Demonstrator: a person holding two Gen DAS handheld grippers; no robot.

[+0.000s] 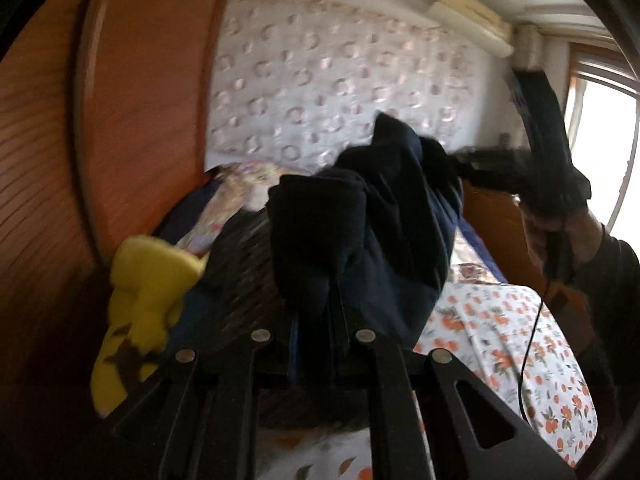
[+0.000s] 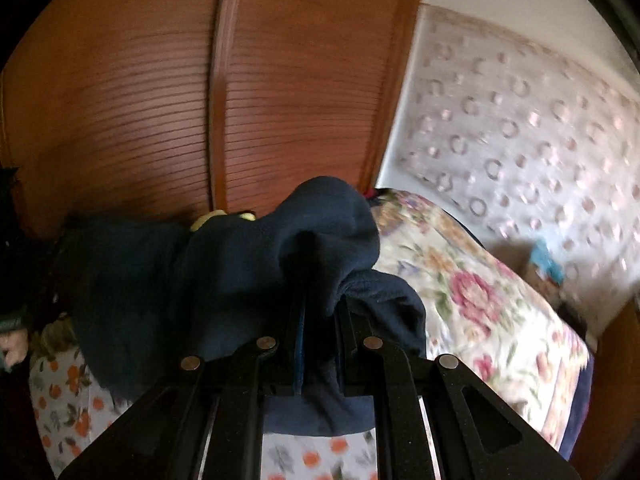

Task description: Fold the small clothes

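Observation:
A dark navy garment hangs in the air over the bed, bunched and stretched between both grippers. My left gripper is shut on one edge of it, the cloth draped over its fingertips. In the left wrist view the right gripper comes in from the right, held by a gloved hand, and is shut on the garment's far end. In the right wrist view my right gripper pinches the navy garment, which covers the fingertips and trails to the left.
The bed has an orange-flower sheet and a floral quilt. A yellow plush toy lies by the wooden slatted wardrobe doors. A patterned cloth covers the wall. A window is at the right.

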